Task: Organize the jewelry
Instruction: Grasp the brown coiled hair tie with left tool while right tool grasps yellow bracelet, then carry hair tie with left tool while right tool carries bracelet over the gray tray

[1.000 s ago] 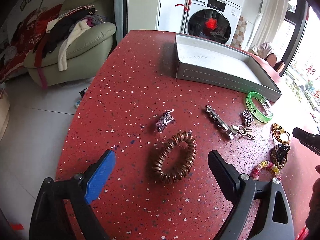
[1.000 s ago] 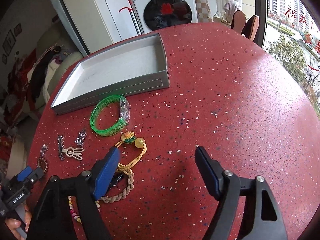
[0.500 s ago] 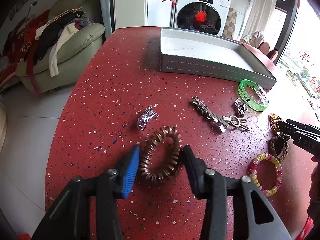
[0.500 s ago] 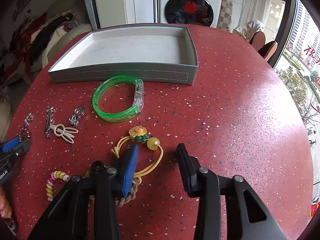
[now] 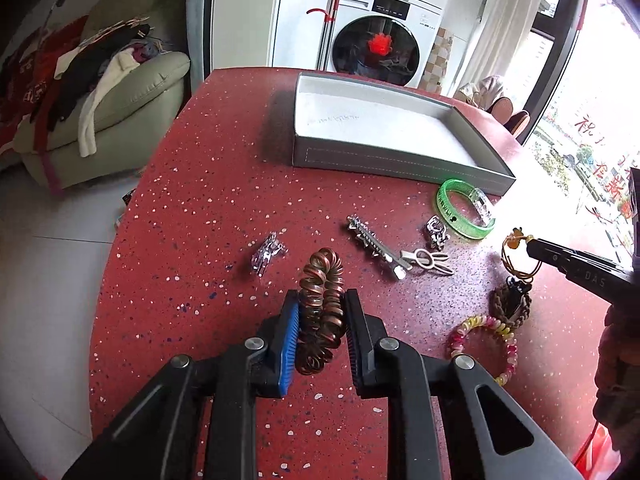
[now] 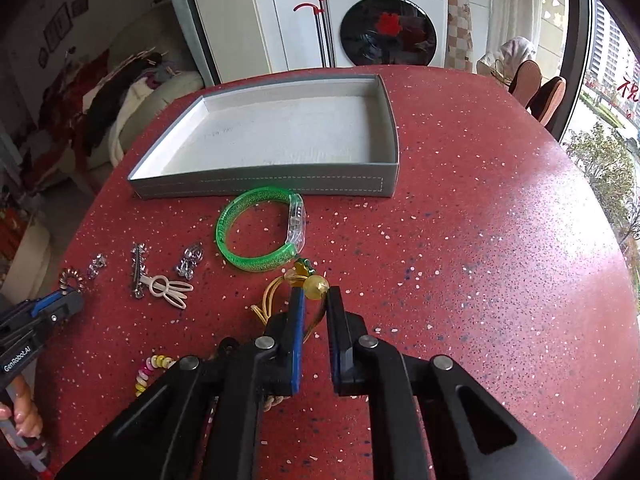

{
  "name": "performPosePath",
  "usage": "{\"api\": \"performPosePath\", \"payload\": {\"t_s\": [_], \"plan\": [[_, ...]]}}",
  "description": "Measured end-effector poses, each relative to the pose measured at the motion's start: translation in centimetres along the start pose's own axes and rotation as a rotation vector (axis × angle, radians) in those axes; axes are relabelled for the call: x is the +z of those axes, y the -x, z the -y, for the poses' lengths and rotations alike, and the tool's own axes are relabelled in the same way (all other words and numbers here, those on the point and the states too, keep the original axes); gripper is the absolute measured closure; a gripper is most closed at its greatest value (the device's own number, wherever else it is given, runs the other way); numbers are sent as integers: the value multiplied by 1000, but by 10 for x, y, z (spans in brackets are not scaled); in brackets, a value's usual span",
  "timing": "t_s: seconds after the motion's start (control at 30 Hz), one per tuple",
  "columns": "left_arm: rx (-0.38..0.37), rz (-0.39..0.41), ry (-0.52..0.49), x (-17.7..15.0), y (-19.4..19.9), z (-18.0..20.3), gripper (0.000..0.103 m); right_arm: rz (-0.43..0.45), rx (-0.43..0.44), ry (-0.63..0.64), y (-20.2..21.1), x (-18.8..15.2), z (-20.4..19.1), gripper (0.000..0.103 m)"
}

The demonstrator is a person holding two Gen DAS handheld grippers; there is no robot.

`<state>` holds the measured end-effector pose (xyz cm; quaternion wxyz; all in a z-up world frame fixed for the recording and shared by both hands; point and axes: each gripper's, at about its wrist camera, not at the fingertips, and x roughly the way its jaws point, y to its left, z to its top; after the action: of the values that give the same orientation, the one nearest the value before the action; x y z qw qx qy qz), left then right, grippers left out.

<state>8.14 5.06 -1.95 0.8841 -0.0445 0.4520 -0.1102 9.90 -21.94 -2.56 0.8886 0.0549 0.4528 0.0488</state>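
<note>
Left gripper [image 5: 322, 312] is closing on the bronze coil hair tie [image 5: 321, 304], right gripper [image 6: 314, 300] pinches the yellow cord tie [image 6: 280, 296], both near the empty tray [image 6: 264, 188] beyond, presumably their destination.

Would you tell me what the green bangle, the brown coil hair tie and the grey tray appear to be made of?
Green bangle: translucent glossy plastic or resin, probably; light passes through it, with a clear clasp section.
Brown coil hair tie: springy plastic with a coppery metallic sheen; its spiral loops bunch between the left gripper's pads.
Grey tray: leather-look covered board, apparently; matte, with stitching along its wall.
</note>
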Motion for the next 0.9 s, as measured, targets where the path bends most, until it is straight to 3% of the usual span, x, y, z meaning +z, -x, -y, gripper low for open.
{"api": "performPosePath", "payload": {"t_s": [0.33,0.53,0.57,0.63,0.67,0.7,0.83,0.9], "plan": [[-75,43,-14,53,19,13,62,60,65,-16,14,53,2,98],[-54,79,-74,95,14,27,62,37,96,-9,3,73,5,98],[-50,86,-79,99,13,29,62,21,99,-12,-1,70,8,96],[-53,93,-83,106,12,30,62,-28,82,1,-11,60,12,81],[-54,93,-84,106,10,31,62,-43,63,9,-15,53,14,63],[-54,90,-86,106,8,32,62,-49,51,15,-19,46,16,51],[-47,73,-91,102,-1,36,62,-71,73,35,-27,25,16,52],[-46,66,-97,100,-4,36,62,-82,68,76,-33,20,9,58]]}}
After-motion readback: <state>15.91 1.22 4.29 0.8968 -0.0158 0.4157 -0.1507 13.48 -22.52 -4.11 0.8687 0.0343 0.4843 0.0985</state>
